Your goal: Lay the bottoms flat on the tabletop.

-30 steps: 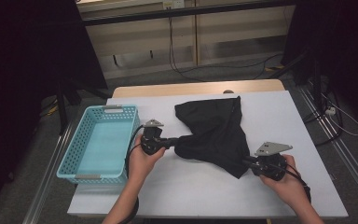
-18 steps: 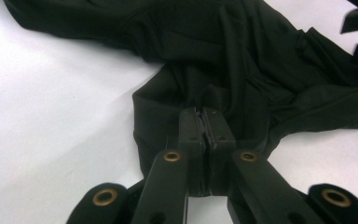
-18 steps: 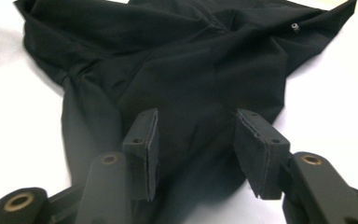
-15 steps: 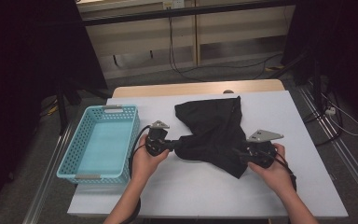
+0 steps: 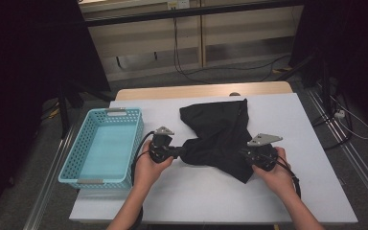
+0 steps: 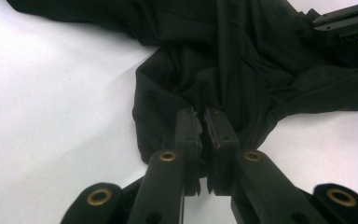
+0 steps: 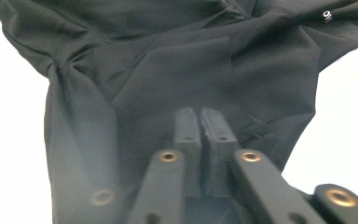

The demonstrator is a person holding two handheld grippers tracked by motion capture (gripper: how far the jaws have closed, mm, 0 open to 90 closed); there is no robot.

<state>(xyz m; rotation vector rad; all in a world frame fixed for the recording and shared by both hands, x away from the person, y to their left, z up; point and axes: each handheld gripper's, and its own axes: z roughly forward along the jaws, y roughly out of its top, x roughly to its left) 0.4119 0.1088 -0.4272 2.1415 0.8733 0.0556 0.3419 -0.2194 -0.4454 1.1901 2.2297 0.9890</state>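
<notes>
A black garment point(image 5: 215, 129) lies crumpled on the white table point(image 5: 311, 143). My left gripper point(image 5: 182, 151) points right at the garment's left edge. In the left gripper view its jaws point(image 6: 201, 116) pinch a fold of the black cloth point(image 6: 261, 60), having eased open only a touch. My right gripper point(image 5: 243, 153) points left at the garment's lower right edge. Its jaws point(image 7: 199, 116) have just been closing and now stand together on the cloth point(image 7: 168, 60). The right gripper point(image 6: 345, 21) also shows far off in the left gripper view.
A light blue plastic basket point(image 5: 124, 114) stands at the table's left edge, beside my left hand. Bare white table lies in front of the garment and to its right. Cables run over the floor behind the table.
My right gripper has moved left and a little farther from me onto the garment's right edge, and its jaws have come together there. The left hand has stayed in place.
</notes>
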